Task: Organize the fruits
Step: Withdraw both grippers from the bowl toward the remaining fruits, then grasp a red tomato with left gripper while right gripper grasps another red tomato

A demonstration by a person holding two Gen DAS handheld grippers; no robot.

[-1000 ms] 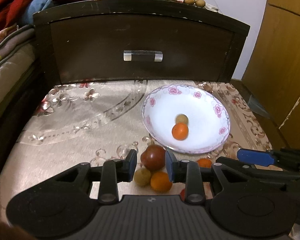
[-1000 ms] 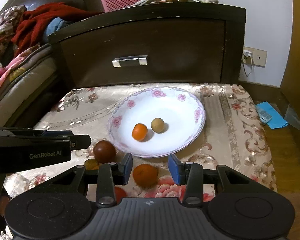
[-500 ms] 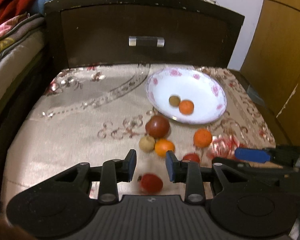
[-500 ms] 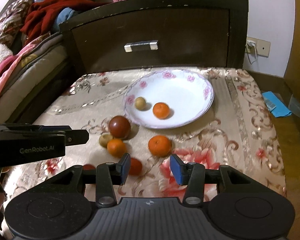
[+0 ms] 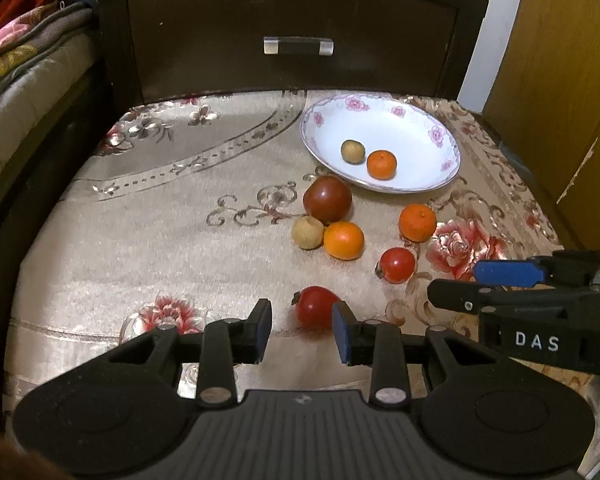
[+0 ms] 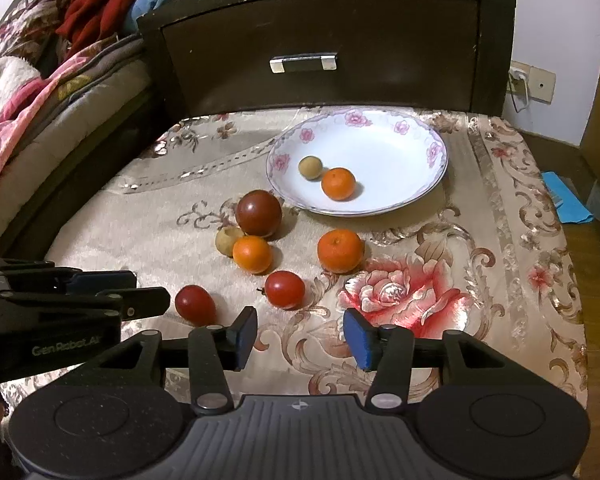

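Observation:
A white floral plate (image 5: 440, 128) (image 6: 428, 148) holds a small tangerine (image 5: 381, 164) (image 6: 338, 183) and a small tan fruit (image 5: 353, 151) (image 6: 310, 167). On the cloth lie a dark red apple (image 5: 326, 199) (image 6: 258, 213), a tan fruit (image 5: 307, 232) (image 6: 227, 240), two tangerines (image 5: 343, 240) (image 5: 417, 222) (image 6: 252, 254) (image 6: 339, 250) and two red tomatoes (image 5: 315, 312) (image 5: 396, 265) (image 6: 195, 305) (image 6: 285, 289). My left gripper (image 5: 301, 332) is open, with the near tomato just beyond its tips. My right gripper (image 6: 300, 336) is open and empty, just short of the second tomato.
The fruit lies on a stool covered in floral cloth (image 5: 160, 208) (image 6: 500, 240). A dark wooden drawer front (image 5: 292, 40) (image 6: 320, 48) stands behind it. Bedding (image 6: 40, 92) is on the left, a wooden door (image 5: 560, 80) on the right.
Both grippers have pulled back and risen away from the plate. More loose fruit has come into view, and the two tomatoes now lie near the fingertips. Both stay open.

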